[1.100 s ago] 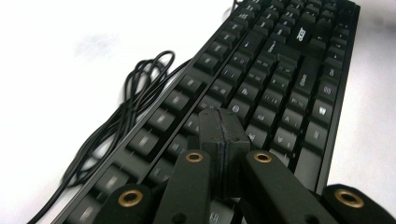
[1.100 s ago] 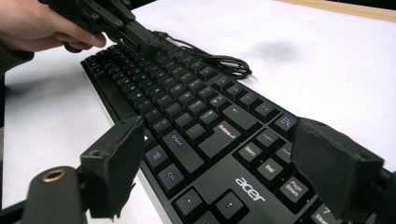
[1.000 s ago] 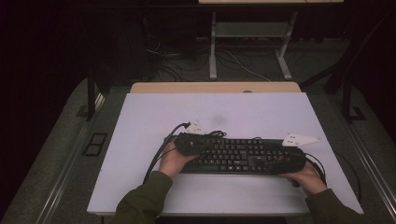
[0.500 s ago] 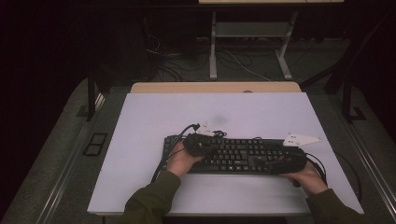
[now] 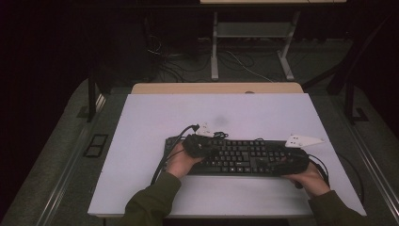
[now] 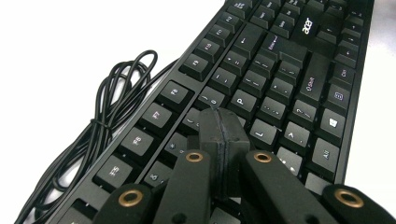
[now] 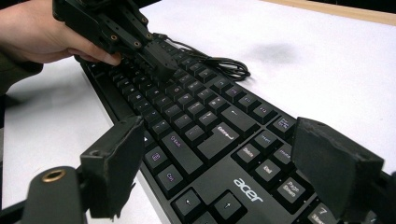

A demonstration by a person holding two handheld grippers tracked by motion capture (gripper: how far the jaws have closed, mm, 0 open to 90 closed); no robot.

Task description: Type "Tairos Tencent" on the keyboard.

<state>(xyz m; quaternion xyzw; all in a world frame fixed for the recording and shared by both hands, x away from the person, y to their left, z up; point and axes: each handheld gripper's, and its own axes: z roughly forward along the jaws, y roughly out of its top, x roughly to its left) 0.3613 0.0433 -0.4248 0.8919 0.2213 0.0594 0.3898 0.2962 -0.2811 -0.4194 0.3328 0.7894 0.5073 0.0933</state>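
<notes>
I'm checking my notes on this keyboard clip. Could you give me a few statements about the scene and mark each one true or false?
1. The left gripper has its fingers closed together over the keyboard. True.
2. The right gripper is clamped on a mouse. False: its fingers stand apart at the keyboard's end, by the arrow keys.
3. The keyboard's cable lies bundled on the table behind the function keys. True.
4. The keyboard is white. False: it is black.
5. The keyboard is lying upside down. False: its keys face up.
</notes>
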